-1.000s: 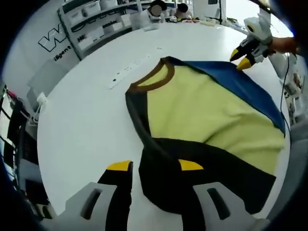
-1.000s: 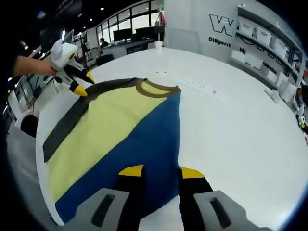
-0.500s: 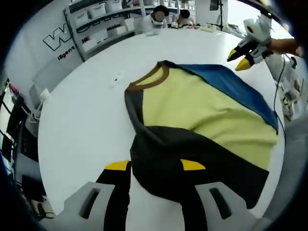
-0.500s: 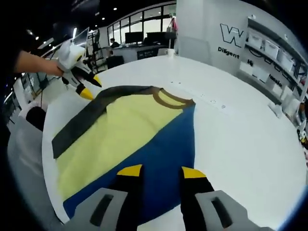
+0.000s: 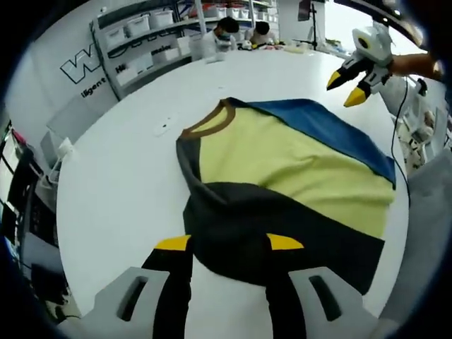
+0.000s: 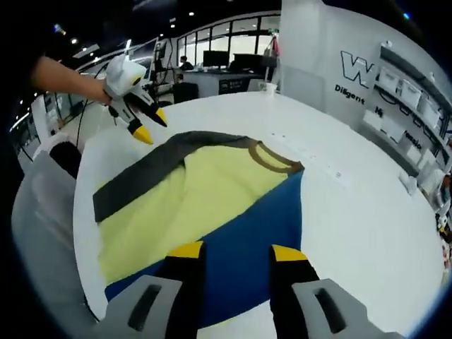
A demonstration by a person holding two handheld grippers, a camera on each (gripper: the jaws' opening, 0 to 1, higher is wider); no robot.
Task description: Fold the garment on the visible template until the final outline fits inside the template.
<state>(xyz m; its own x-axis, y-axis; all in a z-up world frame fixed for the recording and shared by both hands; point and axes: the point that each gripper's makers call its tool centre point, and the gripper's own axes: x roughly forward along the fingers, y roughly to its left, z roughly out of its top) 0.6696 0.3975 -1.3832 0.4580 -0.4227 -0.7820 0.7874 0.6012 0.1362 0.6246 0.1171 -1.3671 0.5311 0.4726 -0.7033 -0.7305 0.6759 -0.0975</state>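
A garment lies flat on the white table (image 5: 113, 183): yellow middle (image 5: 282, 159), brown collar (image 5: 215, 120), a dark grey side folded over nearest me (image 5: 275, 226) and a blue side folded over at the far edge (image 5: 332, 127). My left gripper (image 5: 229, 244) hovers open above the dark fold, holding nothing. My right gripper (image 5: 344, 88), in a person's hand, hangs open in the air beyond the blue edge. In the right gripper view the right gripper (image 6: 236, 251) is open over the blue fold (image 6: 261, 233), and the left gripper (image 6: 152, 123) floats open past the dark strip (image 6: 145, 176).
A flat white power strip (image 5: 164, 127) lies on the table beyond the collar. Shelves with bins (image 5: 141, 32) and seated people (image 5: 226, 32) line the far side. The table's rounded edge (image 6: 85, 240) runs close to the garment's hem.
Both grippers have lifted up and away from the garment's side folds, each open. The garment lies as it did; both views have shifted with the hands.
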